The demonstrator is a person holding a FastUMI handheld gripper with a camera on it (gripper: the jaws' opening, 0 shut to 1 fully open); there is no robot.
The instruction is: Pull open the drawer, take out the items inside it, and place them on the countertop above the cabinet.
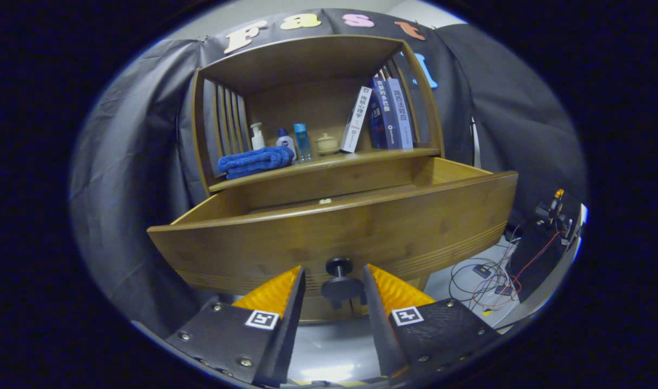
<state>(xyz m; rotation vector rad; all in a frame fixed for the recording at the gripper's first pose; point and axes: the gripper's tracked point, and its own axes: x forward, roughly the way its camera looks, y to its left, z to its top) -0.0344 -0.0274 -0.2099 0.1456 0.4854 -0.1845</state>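
Your gripper (334,283): fingers spread apart, one on each side of the round black drawer knob (340,278), neither visibly pressing on it.

Your drawer: a wide brown wooden drawer (340,232) with a curved, ribbed front, standing pulled out toward you from the brown wooden cabinet (313,59). Its inside is mostly hidden behind the front panel; one small pale item (324,201) peeks above the rim near the drawer's far wall (what it is cannot be told).

Your countertop (329,161), the wooden shelf above the drawer, left to right:
- folded blue towel (256,161), at the near edge
- white pump bottle (257,136), farther back
- small white bottle with a blue cap (286,141)
- slim clear-blue bottle (302,141)
- small cream lidded jar (327,143)
- white book (356,120), leaning right against the dark blue books (391,113) that stand at the right end

To the right of the cabinet, lower down: loose red and black wires (491,275) on a pale surface.
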